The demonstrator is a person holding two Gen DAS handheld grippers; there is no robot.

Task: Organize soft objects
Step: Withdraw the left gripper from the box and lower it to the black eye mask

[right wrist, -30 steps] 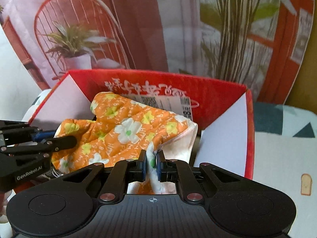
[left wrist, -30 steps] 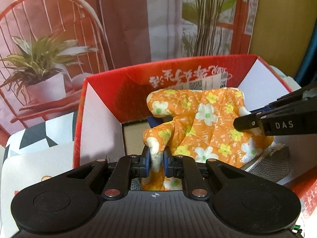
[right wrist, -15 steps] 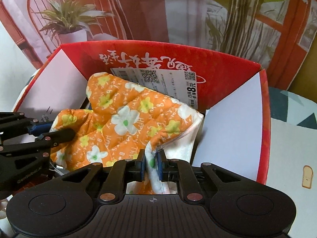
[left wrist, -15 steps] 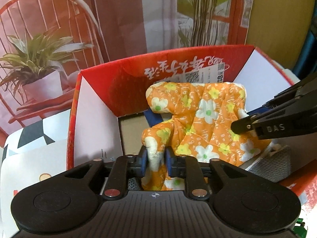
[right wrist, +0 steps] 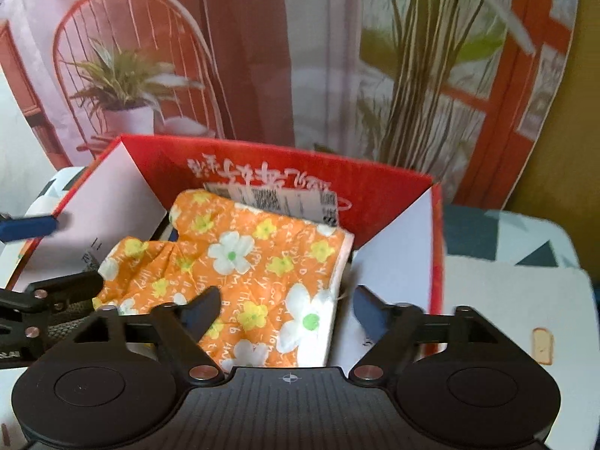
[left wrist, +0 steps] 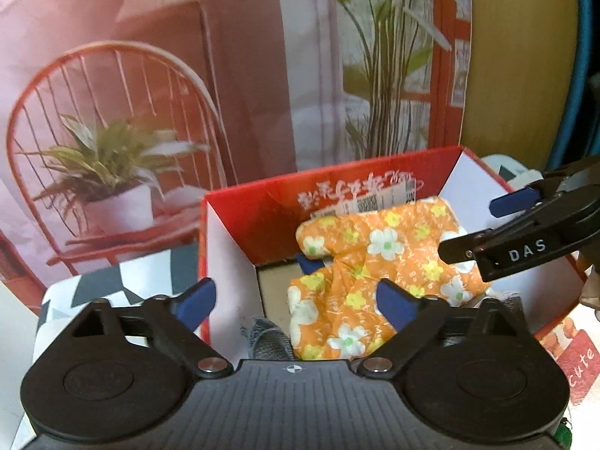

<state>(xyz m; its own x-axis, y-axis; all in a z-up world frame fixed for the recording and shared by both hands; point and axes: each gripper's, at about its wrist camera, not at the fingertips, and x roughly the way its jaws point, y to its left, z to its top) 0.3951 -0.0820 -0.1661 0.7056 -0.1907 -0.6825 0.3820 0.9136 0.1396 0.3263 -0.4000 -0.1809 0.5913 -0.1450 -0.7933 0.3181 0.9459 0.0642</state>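
Observation:
An orange quilted cloth with white and yellow flowers (left wrist: 378,262) (right wrist: 243,262) lies loose inside the red cardboard box (left wrist: 337,187) (right wrist: 393,195), leaning on its back wall. My left gripper (left wrist: 296,296) (right wrist: 56,255) hovers over the cloth's left end. Its jaws are opening and stand wide, with the cloth's edge below and between them, untouched by the pads. My right gripper (right wrist: 287,296) (left wrist: 470,228) hangs over the cloth's right end. Its jaws are opening too and press on nothing.
A grey knitted item (left wrist: 268,337) lies under the cloth in the box. The box stands on a white mat with dark triangles (right wrist: 525,255) and a bread print (right wrist: 542,345). A printed backdrop with chair and plants (left wrist: 112,150) rises close behind.
Both grippers were shut on the cloth's near edge. Both have let go, spread wide and risen. The cloth has settled into the box.

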